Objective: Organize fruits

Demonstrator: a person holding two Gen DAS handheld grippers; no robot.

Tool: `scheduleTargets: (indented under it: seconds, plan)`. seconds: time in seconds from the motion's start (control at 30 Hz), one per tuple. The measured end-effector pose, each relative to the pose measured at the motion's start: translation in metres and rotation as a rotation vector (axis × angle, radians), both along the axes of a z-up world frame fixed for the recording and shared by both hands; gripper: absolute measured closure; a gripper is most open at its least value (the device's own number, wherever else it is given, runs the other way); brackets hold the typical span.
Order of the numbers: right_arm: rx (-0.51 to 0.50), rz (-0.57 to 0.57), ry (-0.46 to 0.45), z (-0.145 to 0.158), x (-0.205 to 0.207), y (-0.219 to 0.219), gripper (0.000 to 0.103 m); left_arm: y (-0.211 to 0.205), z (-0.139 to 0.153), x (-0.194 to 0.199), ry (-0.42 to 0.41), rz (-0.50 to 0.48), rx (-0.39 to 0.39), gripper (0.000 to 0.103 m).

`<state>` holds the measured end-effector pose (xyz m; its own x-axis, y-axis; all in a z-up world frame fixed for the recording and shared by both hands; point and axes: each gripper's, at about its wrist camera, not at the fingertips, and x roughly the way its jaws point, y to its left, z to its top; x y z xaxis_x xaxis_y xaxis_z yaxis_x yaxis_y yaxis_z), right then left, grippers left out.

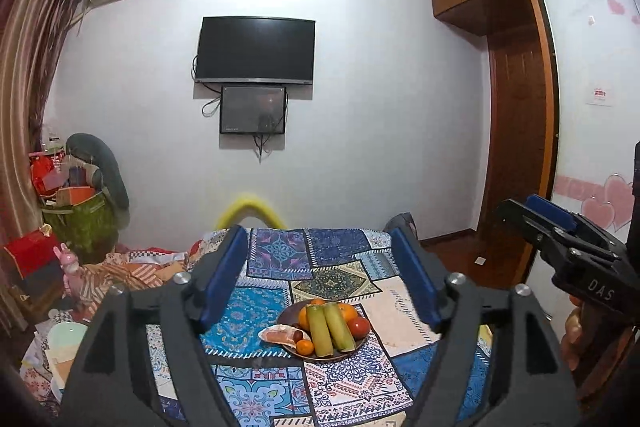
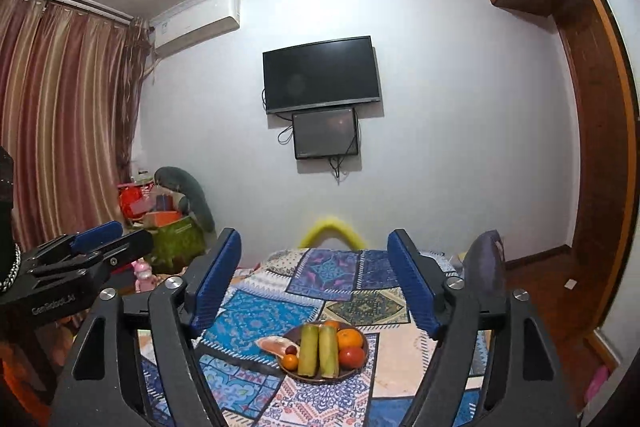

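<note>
The left gripper [image 1: 320, 275] stands open and empty above a patchwork cloth [image 1: 352, 387]. On the cloth, a brown plate [image 1: 285, 315] carries two green stalks [image 1: 330, 329], oranges [image 1: 347, 311] and a tomato [image 1: 359, 326]. The right gripper [image 1: 532, 211] shows at the right edge. A TV [image 1: 255, 50] hangs on the wall.

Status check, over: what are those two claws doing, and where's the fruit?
Left gripper open, empty. Right gripper open, empty. Both up off the table. Fruit piled on plate, peeled piece at its left rim. Nothing in the way.
</note>
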<state>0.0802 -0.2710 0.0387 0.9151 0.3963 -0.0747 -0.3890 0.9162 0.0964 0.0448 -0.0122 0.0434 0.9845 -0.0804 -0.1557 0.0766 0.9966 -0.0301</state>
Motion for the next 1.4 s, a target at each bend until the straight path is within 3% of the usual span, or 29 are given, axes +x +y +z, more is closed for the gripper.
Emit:
scheduleTargets:
  seconds: [0.13,0.23,0.33,1.4]
  plan:
    - [-0.008,-0.034,-0.02,0.0,-0.001,0.003,0.011,-0.002,-0.001,-0.006,-0.016,0.009,0.001,0.008]
    - [-0.024,-0.056,-0.032,-0.002,-0.005,0.006,0.0,-0.002,-0.001,-0.011,-0.021,0.022,-0.002,0.004]
    - [-0.054,-0.082,-0.043,-0.003,-0.005,0.011,0.0,-0.001,0.0,-0.014,-0.025,0.042,0.003,0.0]
    - [-0.063,-0.099,-0.057,-0.005,-0.022,0.005,0.0,-0.009,-0.005,-0.019,-0.039,0.051,0.039,0.0]
